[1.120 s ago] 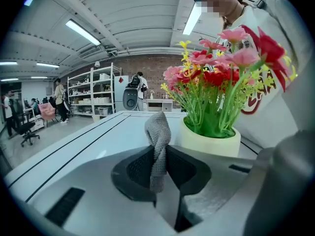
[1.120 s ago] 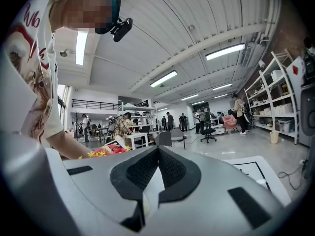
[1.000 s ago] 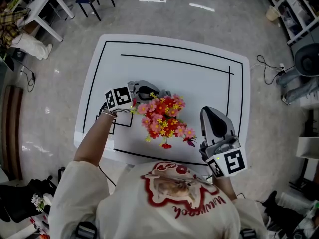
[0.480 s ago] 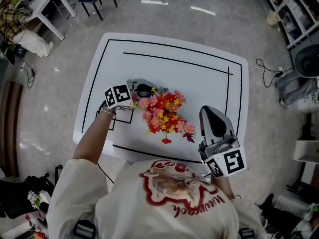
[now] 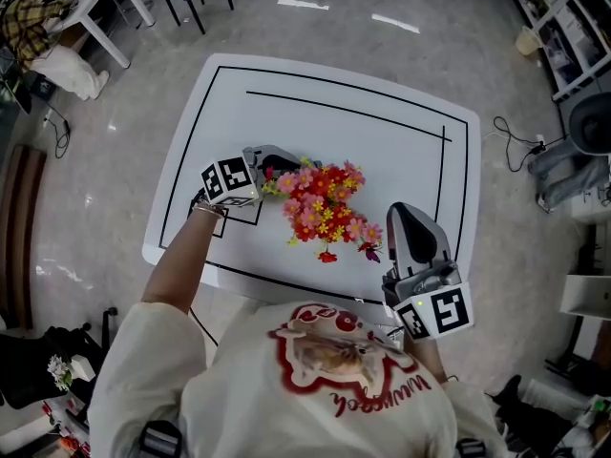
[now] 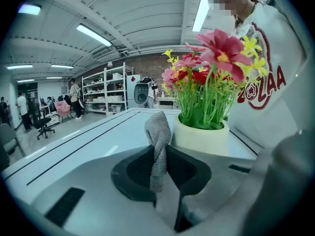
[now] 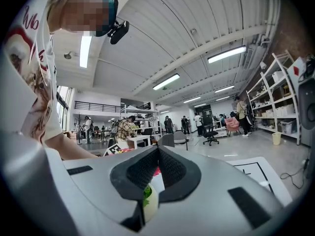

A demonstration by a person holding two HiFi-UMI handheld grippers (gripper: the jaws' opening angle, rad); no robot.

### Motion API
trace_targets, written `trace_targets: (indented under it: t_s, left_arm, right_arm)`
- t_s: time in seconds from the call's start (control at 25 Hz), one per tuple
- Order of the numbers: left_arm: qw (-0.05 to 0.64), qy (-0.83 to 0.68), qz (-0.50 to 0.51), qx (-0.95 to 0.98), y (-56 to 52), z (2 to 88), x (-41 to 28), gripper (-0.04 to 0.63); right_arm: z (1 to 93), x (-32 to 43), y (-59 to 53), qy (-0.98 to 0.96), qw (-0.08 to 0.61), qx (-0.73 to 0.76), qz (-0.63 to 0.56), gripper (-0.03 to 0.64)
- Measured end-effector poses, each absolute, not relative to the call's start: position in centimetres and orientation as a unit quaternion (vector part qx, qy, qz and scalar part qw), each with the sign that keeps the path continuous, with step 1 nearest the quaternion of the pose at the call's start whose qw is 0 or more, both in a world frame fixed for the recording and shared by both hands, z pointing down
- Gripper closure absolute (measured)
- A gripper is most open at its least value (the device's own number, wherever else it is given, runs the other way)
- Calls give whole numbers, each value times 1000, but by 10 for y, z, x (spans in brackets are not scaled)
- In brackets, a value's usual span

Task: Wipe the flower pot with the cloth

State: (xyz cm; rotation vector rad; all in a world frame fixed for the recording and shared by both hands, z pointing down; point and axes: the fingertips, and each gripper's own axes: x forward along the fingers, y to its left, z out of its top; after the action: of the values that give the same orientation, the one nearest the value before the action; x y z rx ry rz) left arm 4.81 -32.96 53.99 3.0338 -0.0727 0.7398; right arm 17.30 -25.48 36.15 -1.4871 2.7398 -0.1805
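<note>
On the white table (image 5: pixel 382 141), the left gripper (image 5: pixel 277 167) pinches a grey woven cloth (image 6: pixel 157 146) just beside the cream pot of red flowers (image 6: pixel 202 136). The right gripper (image 5: pixel 406 222) is closed and empty. Next, I think, the cloth must rub the pot's side.

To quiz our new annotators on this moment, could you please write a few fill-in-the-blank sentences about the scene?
1. The left gripper is shut on a grey knitted ____.
2. The cream round flower pot stands on the white ____.
3. The right gripper has its jaws together and holds ____.
Missing words: cloth; table; nothing.
</note>
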Motion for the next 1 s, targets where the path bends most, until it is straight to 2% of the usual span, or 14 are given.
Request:
trace_targets:
  t_s: [1.0]
  left_arm:
    - [26, -66, 228, 971, -310, 538, 24, 534]
  right_arm:
    - [348, 135, -206, 865, -4, -500, -48, 617]
